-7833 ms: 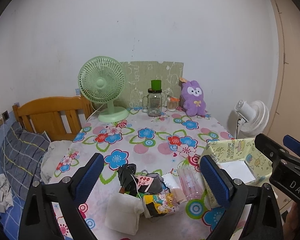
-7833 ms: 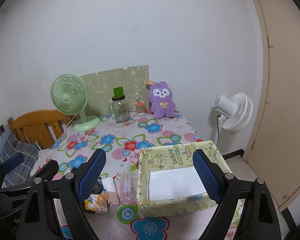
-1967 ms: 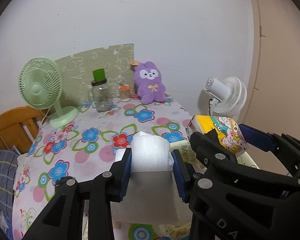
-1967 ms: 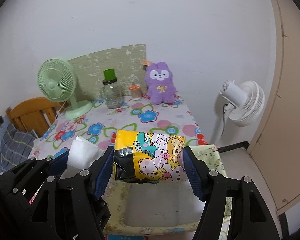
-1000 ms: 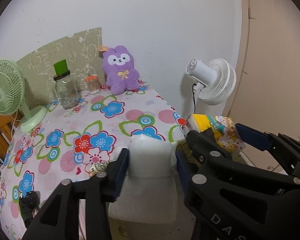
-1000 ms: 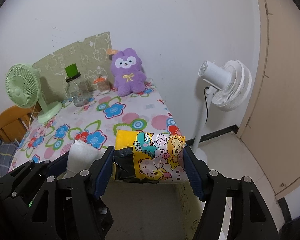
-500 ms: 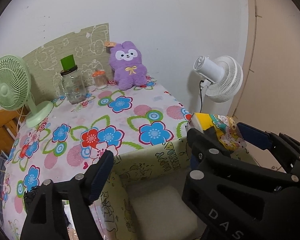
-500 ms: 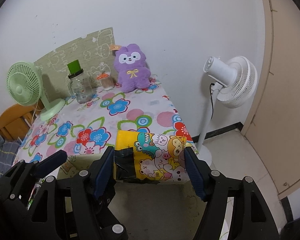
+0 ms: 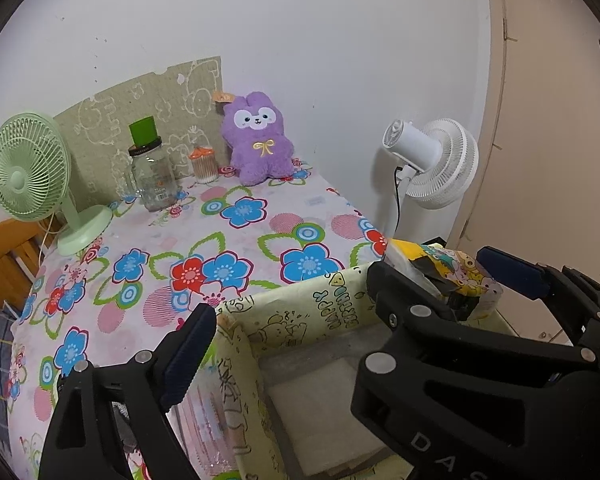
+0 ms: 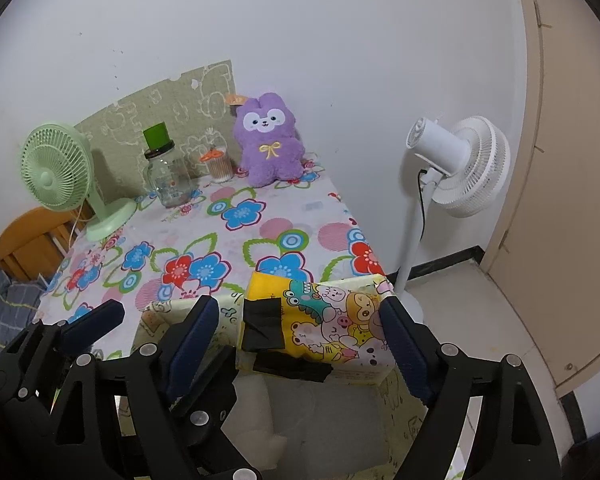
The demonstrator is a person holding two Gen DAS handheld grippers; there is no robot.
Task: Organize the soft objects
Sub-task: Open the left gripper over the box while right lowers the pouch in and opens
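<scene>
The right gripper (image 10: 300, 340) has just been opening; a cartoon-printed tissue pack (image 10: 320, 332) sits between its jaws above the yellow box (image 9: 300, 312). Left gripper (image 9: 284, 344) spread, empty. The pack looks light and squashy; best held across its short sides.

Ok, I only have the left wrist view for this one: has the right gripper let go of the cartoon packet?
Observer: The right gripper has just been opening. Its left pad stands clear of the cartoon packet.
Operator: And the other pad?
Observer: It sits at the packet's right edge. I can't tell whether it touches.
Operator: Where's the packet?
Observer: Over the yellow box, about level with its rim.
</scene>
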